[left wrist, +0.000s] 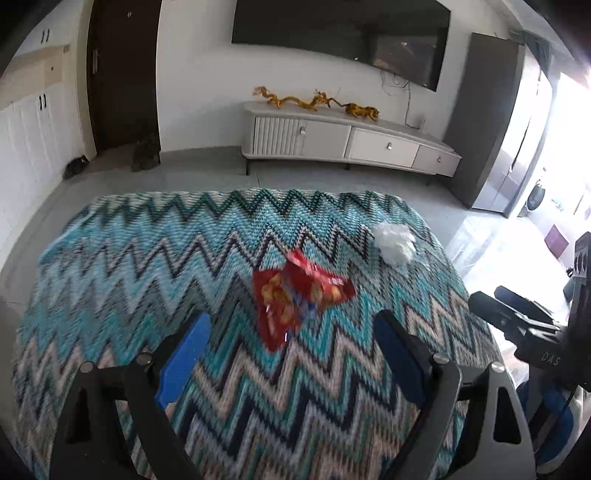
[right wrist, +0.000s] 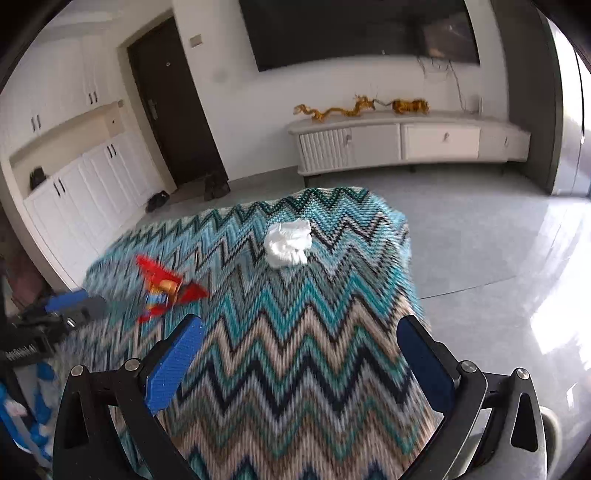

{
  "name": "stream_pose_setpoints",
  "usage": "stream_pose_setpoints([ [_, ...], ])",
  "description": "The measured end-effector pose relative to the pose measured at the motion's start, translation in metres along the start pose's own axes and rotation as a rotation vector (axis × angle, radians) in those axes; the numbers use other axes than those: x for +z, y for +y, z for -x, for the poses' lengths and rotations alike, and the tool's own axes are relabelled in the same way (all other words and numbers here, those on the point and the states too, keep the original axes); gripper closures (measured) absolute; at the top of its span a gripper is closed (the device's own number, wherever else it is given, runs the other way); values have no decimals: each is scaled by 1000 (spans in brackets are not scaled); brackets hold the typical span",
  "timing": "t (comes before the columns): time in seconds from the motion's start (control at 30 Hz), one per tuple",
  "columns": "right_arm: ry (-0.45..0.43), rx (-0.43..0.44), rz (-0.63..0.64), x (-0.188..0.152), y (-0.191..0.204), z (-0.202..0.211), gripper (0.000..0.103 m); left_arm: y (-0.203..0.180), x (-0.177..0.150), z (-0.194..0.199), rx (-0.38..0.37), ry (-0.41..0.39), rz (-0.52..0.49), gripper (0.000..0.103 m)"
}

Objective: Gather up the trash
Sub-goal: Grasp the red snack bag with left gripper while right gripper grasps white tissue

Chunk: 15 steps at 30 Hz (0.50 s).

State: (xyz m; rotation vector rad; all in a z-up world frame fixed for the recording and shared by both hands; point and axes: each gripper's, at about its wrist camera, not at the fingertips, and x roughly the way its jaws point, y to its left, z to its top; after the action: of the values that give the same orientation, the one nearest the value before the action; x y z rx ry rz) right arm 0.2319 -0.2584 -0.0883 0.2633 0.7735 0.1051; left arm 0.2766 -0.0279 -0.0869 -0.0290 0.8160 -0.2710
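A red snack wrapper (left wrist: 295,295) lies on the zigzag-patterned cloth (left wrist: 147,266) that covers the table. A crumpled white tissue (left wrist: 394,243) lies beyond it, near the far right edge. My left gripper (left wrist: 291,325) is open and empty, its blue fingers just short of the wrapper. In the right wrist view the tissue (right wrist: 289,243) is ahead and the wrapper (right wrist: 166,290) is to the left. My right gripper (right wrist: 303,328) is open and empty over the cloth (right wrist: 295,350). The right gripper also shows at the left wrist view's right edge (left wrist: 517,314), and the left gripper at the right wrist view's left edge (right wrist: 74,306).
A white TV cabinet (left wrist: 351,140) with golden ornaments (left wrist: 317,101) stands against the far wall under a dark TV (left wrist: 340,33). White cupboards (right wrist: 74,192) and a dark door (right wrist: 173,103) are on the left. Grey floor (right wrist: 480,240) surrounds the table.
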Motion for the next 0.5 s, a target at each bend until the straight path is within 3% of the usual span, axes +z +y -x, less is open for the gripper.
stream_pose_setpoints([
  [0.1, 7, 36, -49, 15, -5, -24, 5, 5, 10, -23, -17, 26, 40, 15],
  [0.23, 42, 63, -71, 31, -5, -58, 14, 14, 11, -50, -35, 77, 77, 41],
  [0.4, 85, 78, -87, 39, 0, -91, 21, 23, 5, -65, -55, 101, 111, 58],
  [0.47, 101, 78, -87, 41, 4, -101, 29, 23, 4, -63, -67, 91, 109, 71],
  [0.5, 109, 76, -85, 42, 5, -104, 37, 22, 5, -63, -73, 89, 110, 75],
])
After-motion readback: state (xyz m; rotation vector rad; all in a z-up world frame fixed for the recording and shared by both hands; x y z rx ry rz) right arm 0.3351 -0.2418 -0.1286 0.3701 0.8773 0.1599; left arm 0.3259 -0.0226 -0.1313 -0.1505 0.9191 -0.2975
